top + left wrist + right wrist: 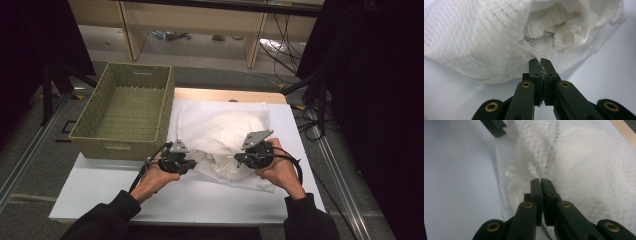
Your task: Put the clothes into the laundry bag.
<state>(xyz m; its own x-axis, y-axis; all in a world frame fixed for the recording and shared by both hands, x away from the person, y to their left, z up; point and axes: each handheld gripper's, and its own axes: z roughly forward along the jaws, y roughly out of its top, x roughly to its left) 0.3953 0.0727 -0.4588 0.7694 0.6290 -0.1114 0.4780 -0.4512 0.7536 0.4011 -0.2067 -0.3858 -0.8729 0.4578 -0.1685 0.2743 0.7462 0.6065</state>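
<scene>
No readable text or labels anywhere

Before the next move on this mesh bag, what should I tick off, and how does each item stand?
1. Left gripper shut on the mesh bag edge: ok.
2. Right gripper shut on the mesh: ok.
3. Bag mouth open between the two grips, white cloth showing inside: ok.
4. Cloth fully inside the bag: cannot tell.
5. Basket beside the bag, nothing in it: ok.
6. Cables free of the bag: ok.
</scene>
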